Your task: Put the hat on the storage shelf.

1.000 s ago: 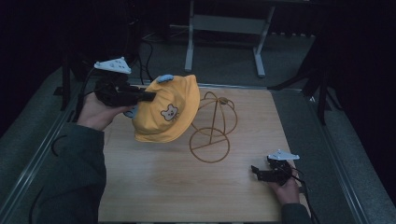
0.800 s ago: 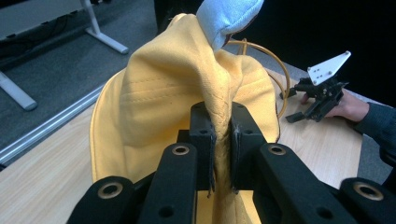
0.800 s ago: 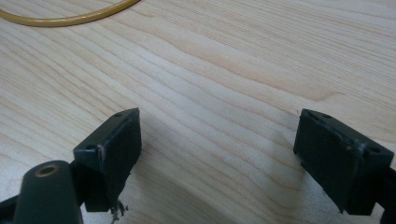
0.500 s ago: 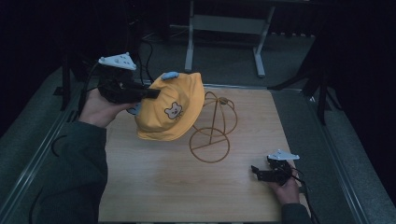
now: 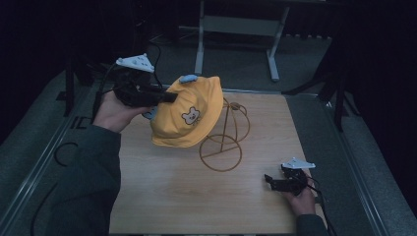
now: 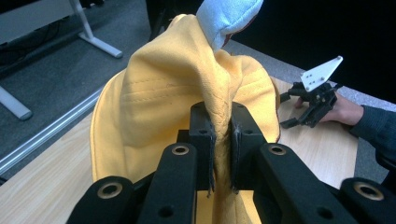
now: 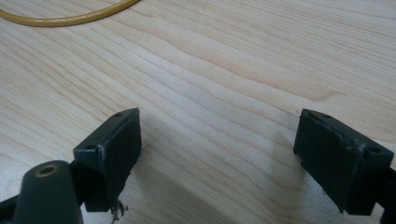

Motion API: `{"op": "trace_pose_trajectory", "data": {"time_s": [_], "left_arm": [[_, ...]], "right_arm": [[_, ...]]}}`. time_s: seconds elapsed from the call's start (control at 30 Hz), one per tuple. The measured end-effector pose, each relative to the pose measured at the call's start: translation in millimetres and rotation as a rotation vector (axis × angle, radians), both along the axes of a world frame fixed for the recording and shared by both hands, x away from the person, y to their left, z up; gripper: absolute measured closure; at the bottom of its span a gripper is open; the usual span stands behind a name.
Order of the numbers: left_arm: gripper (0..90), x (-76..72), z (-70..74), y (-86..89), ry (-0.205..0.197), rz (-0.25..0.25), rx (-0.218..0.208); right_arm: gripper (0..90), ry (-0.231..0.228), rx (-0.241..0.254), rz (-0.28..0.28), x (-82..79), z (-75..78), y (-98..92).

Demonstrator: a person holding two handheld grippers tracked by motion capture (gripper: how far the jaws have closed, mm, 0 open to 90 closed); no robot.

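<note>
Left gripper view: left gripper (image 6: 220,154) jaws pinch a fold of the yellow fabric bear-patch hat (image 5: 189,115), held at centre-left of the high view above the light wooden table (image 5: 162,196), beside a gold wire hat stand (image 5: 223,142). Right gripper (image 5: 275,183) rests lower right, jaws wide, nothing between.

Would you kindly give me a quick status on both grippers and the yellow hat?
Left gripper shut on yellow hat, hat lifted beside wire stand. Right gripper open, low over table. Nothing in the way.
</note>
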State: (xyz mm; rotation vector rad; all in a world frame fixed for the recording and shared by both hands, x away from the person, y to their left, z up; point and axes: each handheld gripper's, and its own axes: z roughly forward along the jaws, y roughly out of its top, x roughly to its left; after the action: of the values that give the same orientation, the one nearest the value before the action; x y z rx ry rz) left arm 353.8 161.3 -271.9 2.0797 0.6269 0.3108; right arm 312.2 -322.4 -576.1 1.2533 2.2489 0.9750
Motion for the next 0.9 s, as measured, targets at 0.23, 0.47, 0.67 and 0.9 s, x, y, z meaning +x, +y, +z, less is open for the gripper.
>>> {"op": "trace_pose_trajectory", "data": {"time_s": [0.23, 0.47, 0.67, 0.9], "left_arm": [[81.8, 4.3, -0.2, -8.9, 0.003, -0.007, -0.018], [81.6, 8.3, -1.9, -17.1, 0.005, -0.008, -0.03], [81.5, 11.3, -3.4, -25.0, 0.007, -0.008, -0.031], [81.5, 13.5, -4.1, -33.3, 0.009, -0.01, -0.026]], "right_arm": [[15.1, 0.0, -0.001, 0.0, 0.0, 0.0, 0.0], [15.1, 0.0, 0.0, 0.0, 0.0, 0.0, 0.0], [15.1, 0.0, -0.001, 0.0, 0.0, 0.0, 0.0], [15.1, 0.002, -0.002, 0.001, 0.0, 0.2, -0.2]]}}
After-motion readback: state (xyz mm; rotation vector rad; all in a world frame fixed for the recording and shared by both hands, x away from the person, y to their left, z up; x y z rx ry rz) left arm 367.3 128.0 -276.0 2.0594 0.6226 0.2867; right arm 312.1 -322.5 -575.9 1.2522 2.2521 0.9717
